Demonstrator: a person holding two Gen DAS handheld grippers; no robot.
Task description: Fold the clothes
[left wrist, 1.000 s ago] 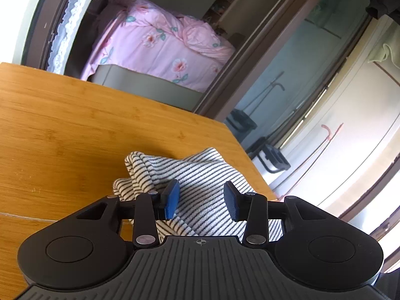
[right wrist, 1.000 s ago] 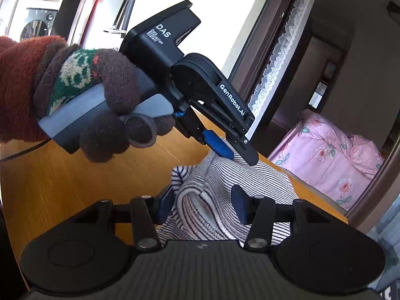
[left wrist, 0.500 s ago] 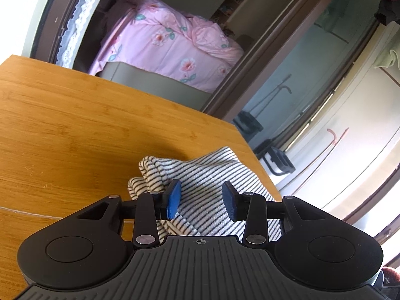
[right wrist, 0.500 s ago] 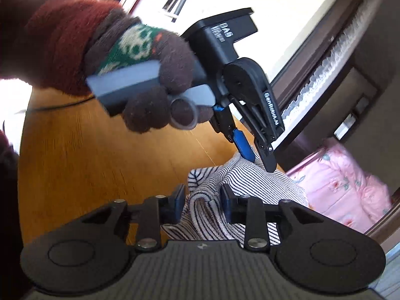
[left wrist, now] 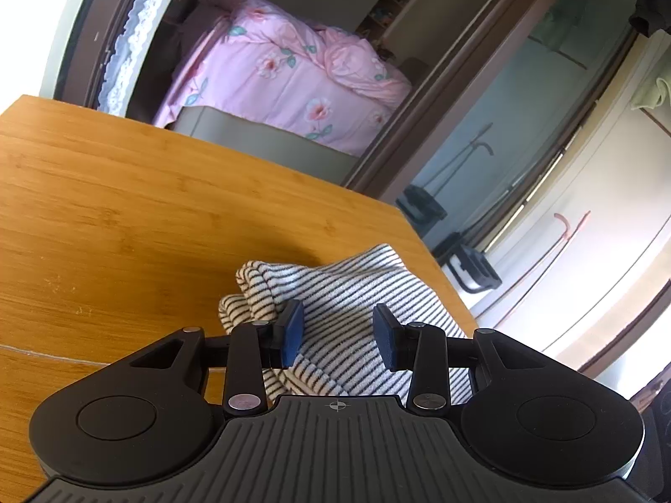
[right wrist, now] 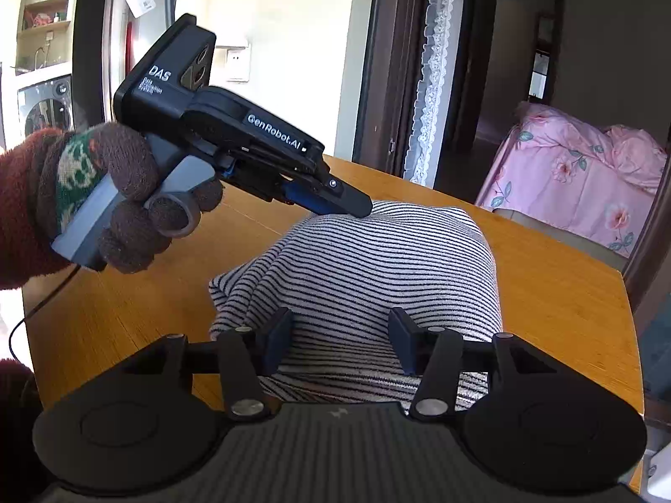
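A wooden worktop (left wrist: 126,218) fills the lower left of the left view. Beyond it, upper centre, a dark door frame (left wrist: 453,84) opens onto a bed with a pink flowered quilt (left wrist: 285,79). A lace curtain (right wrist: 427,67) hangs at top centre in the right view, with a washing machine (right wrist: 42,109) at far left.

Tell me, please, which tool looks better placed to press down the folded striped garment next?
Probably the left tool: its tip rests at the top of the striped garment on the table. The right tool sits at the near edge, opening, its pads apart and clear of the cloth.
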